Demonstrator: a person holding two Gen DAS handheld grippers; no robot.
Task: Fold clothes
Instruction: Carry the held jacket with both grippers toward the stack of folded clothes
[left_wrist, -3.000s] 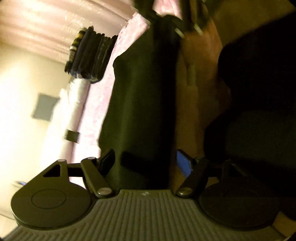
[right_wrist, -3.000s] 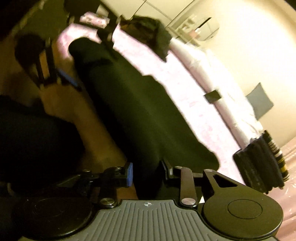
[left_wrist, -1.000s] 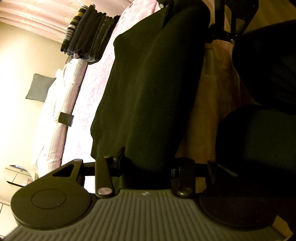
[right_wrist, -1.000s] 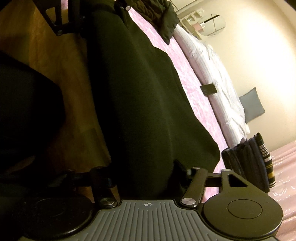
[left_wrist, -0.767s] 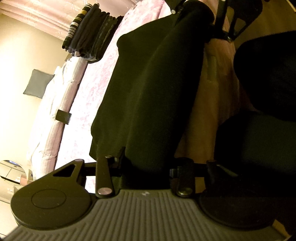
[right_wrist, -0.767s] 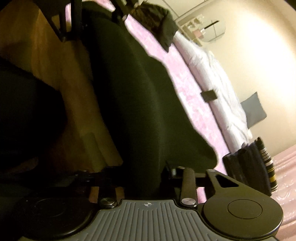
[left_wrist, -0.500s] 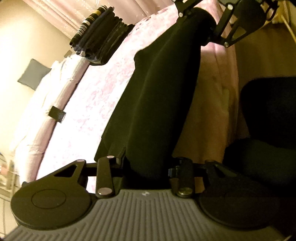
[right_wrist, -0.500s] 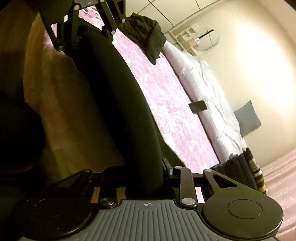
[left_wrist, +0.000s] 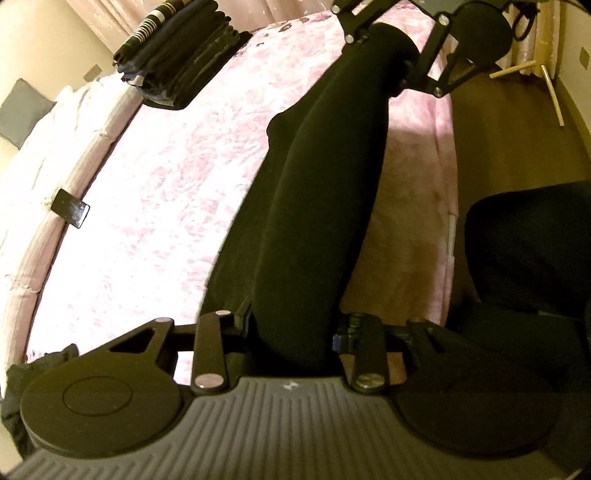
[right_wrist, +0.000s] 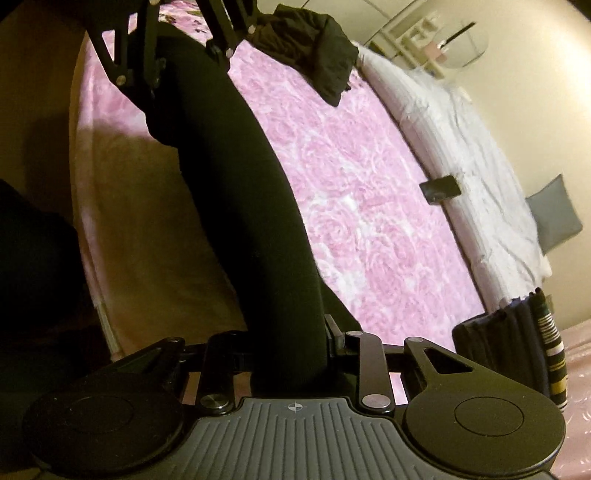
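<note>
Black fabric stretches taut between the two tools: a long dark garment (left_wrist: 306, 206), held above the pink rose-patterned bedspread (left_wrist: 155, 192) at the bed's edge. The left gripper (left_wrist: 291, 332) is closing, its jaws drawing in on one bunched end of the cloth, while the right gripper (right_wrist: 290, 350) is clamped on the other end. Beyond the left gripper, a stack of folded dark clothes (left_wrist: 177, 55) sits on the bed. Ahead of the right gripper lies a crumpled dark garment (right_wrist: 314, 62), and off to its right a small black phone-like object (right_wrist: 440, 189).
</note>
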